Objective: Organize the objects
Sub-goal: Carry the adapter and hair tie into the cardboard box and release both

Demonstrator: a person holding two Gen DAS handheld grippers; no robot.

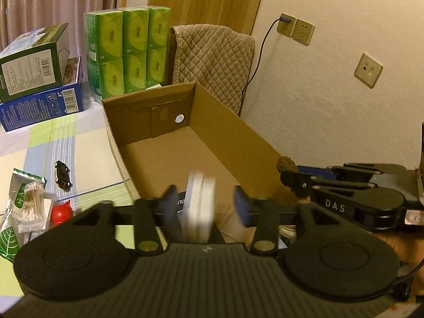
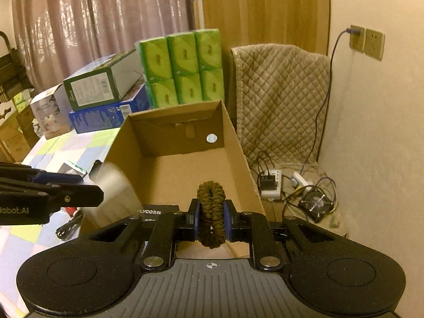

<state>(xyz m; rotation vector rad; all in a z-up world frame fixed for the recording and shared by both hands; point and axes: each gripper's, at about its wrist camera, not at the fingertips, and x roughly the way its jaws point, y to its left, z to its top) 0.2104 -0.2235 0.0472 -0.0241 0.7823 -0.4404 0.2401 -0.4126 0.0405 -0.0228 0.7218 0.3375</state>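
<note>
An open cardboard box (image 1: 172,156) (image 2: 180,175) lies on the patterned cloth. My left gripper (image 1: 205,204) hovers over its near end, open. A blurred white round case (image 1: 198,212) sits between the blue pads with a gap on each side. In the right wrist view that left gripper (image 2: 99,182) comes in from the left, with the white case (image 2: 116,185) a smear beside it. My right gripper (image 2: 211,220) is shut on a dark olive braided cord (image 2: 210,193) above the box's near right part. From the left wrist view the right gripper (image 1: 294,182) and the cord (image 1: 286,164) show over the box's right wall.
A black FLYCO box (image 2: 156,210) lies at the cardboard box's near end. Green tissue packs (image 1: 127,50) and stacked green and blue cartons (image 1: 39,84) stand behind. A black toy car (image 1: 62,179), a red item (image 1: 61,213) and a cotton swab bag (image 1: 29,201) lie left. A power strip and fan (image 2: 315,202) sit on the floor at right.
</note>
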